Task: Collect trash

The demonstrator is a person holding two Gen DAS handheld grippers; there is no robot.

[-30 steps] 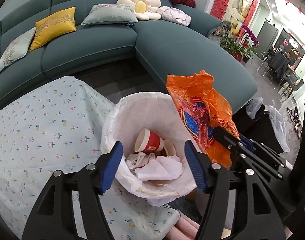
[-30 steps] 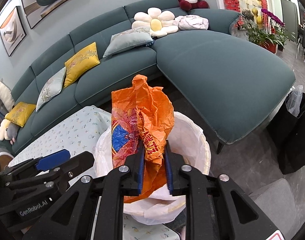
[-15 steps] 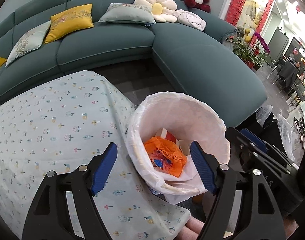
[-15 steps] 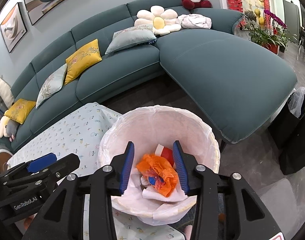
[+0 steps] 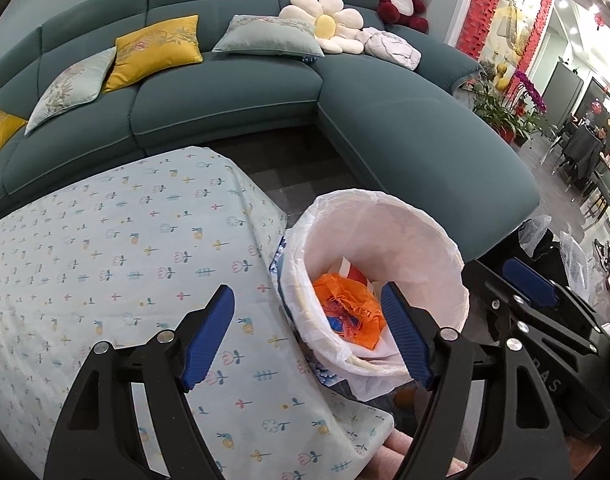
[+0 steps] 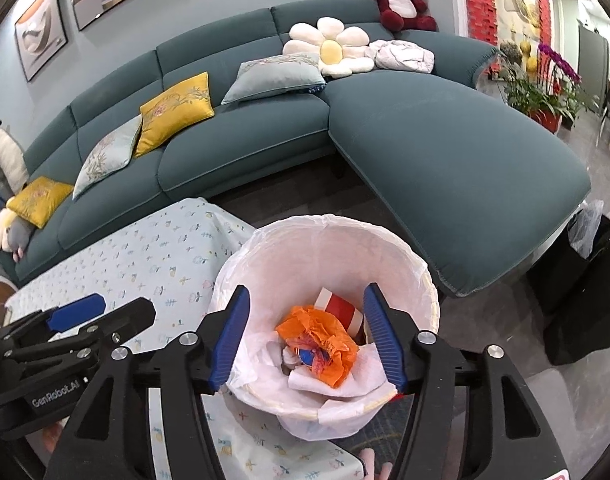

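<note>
A round bin lined with a white bag point(image 6: 265, 256) point(image 5: 417, 224) stands beside the table. An orange plastic bag point(image 6: 317, 340) point(image 5: 345, 312) lies crumpled inside it on white paper tissues point(image 6: 361, 372), next to a red and white paper cup point(image 6: 339, 306). My right gripper point(image 6: 305, 338) is open and empty, held above the bin's near rim. My left gripper point(image 5: 309, 336) is open and empty, over the table's edge by the bin. Each gripper also shows in the other's view: the right one point(image 5: 529, 284), the left one point(image 6: 77, 310).
A table with a pale floral cloth point(image 5: 105, 248) point(image 6: 145, 256) lies left of the bin. A teal sectional sofa point(image 6: 445, 152) with cushions curves behind and to the right. Dark bags point(image 6: 585, 280) stand on the floor at the right.
My right gripper opened and dropped the orange bag into the bin, then opened wider. Both grippers pulled back a little from the bin, the left one shifting over the table.
</note>
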